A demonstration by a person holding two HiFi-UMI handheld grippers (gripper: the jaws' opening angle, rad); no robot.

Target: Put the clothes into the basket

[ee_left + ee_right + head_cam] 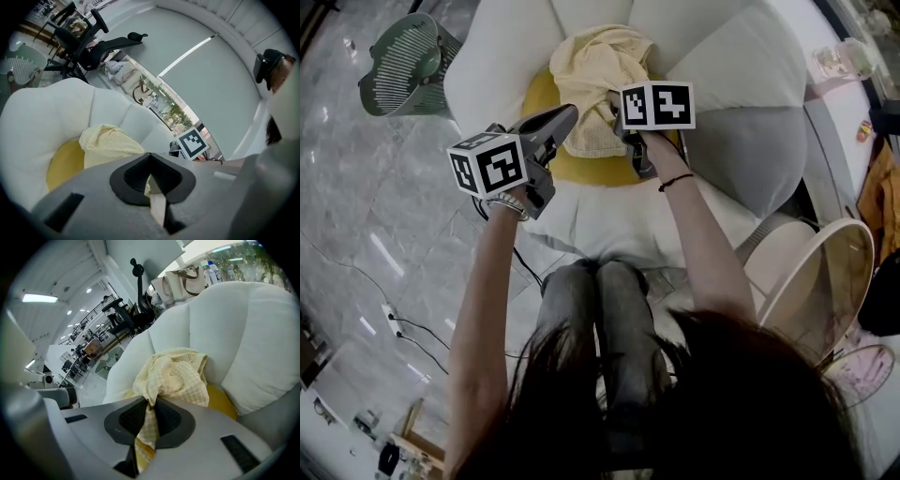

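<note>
Yellow garment [174, 373] lying on white chair [502, 56], my right hand-held gripper [149, 414] clamping its fabric, my left hand-held gripper [153, 182] pinching another fold

Yellow cloth [598, 66]: in the head view its near end vanishes behind the marker cube [656, 105] of the right gripper [149, 411]; what kind of garment it is cannot be told.
Yellow cushion [539, 98]: mostly covered by the cloth.
Legs [600, 309]: lower part hidden under the person's hair [703, 403].
Round cream frame [820, 277]: unclear what it is.
Floor clutter [384, 450]: dark, too small to name.
Far desks [86, 350]: tiny, blurred.
</note>
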